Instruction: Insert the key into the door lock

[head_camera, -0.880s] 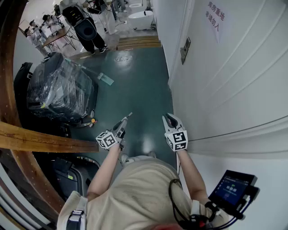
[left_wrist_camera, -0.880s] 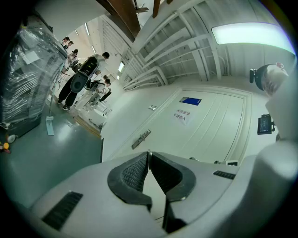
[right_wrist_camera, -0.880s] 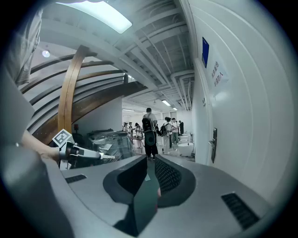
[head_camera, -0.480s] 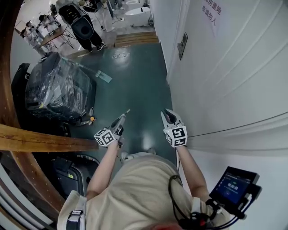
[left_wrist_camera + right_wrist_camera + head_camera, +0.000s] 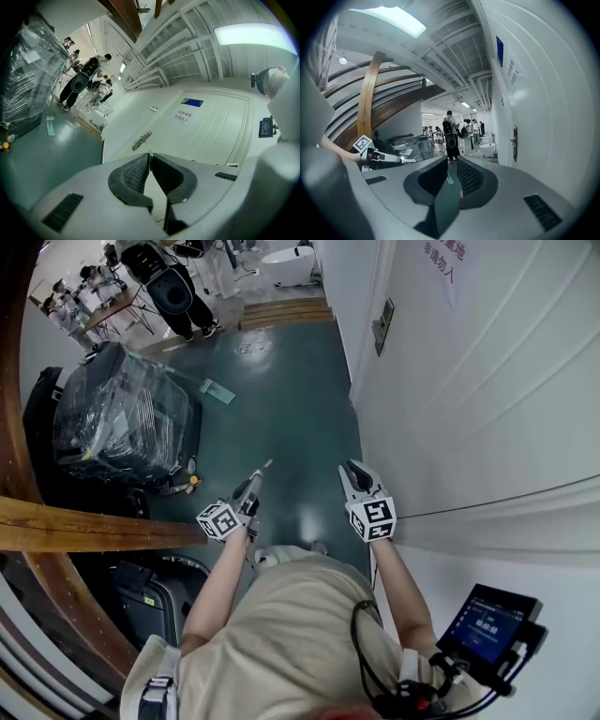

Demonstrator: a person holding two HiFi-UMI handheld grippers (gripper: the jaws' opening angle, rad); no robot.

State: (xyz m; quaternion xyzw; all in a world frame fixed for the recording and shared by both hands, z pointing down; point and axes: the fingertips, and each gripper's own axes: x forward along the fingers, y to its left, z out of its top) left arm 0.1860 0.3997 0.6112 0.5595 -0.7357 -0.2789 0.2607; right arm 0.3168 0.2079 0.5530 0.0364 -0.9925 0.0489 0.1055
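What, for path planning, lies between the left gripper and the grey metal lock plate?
Head view: only bare dark green floor lies between the left gripper and the grey metal lock plate.

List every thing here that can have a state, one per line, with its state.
left gripper: shut on the key
right gripper: open, nothing between its jaws
key: held, not yet in the lock
door: shut
door lock: no key in it
screen: lit
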